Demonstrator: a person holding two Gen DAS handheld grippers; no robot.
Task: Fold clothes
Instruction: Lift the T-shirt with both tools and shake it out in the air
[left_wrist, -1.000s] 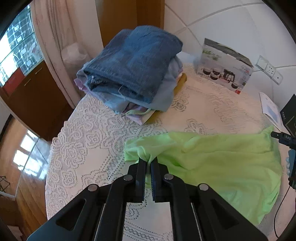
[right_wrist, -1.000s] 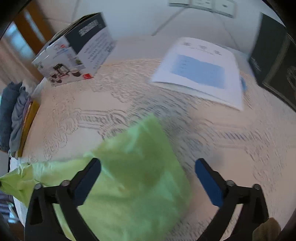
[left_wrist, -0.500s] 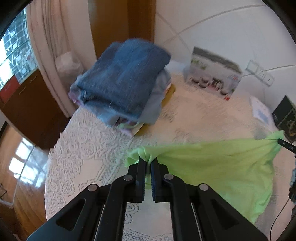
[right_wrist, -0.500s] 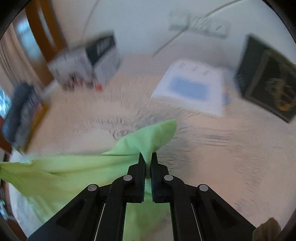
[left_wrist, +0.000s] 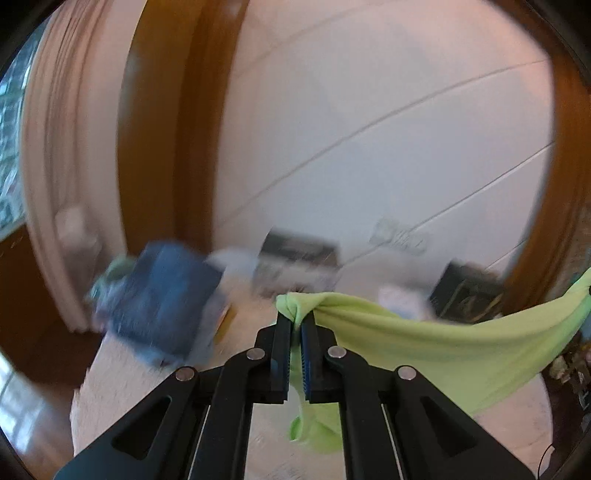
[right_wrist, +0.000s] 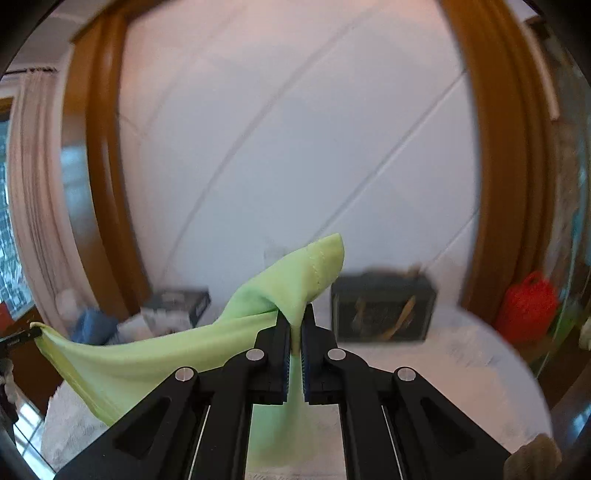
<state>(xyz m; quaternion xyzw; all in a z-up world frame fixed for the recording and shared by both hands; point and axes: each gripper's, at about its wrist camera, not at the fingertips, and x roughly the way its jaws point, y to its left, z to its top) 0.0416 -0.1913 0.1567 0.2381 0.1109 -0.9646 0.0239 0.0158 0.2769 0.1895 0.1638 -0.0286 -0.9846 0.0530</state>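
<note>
A light green garment (left_wrist: 424, 343) hangs in the air, stretched between both grippers above the white lace-covered table (left_wrist: 122, 387). My left gripper (left_wrist: 295, 321) is shut on one bunched corner of it. My right gripper (right_wrist: 295, 317) is shut on the other corner, which pokes up past the fingertips; the green garment (right_wrist: 147, 354) sags to the left from there. The left gripper's tip (right_wrist: 22, 336) shows at the far left of the right wrist view, holding the far end.
A stack of folded clothes with blue jeans on top (left_wrist: 162, 299) sits at the table's far left. A printed box (left_wrist: 295, 262), a paper (left_wrist: 402, 299) and a dark box (right_wrist: 382, 308) stand along the white wall. A red bag (right_wrist: 526, 306) is at the right.
The right gripper shut on the garment's corner, then both grippers rose and lifted the garment off the table. Both cameras tilted up toward the wall.
</note>
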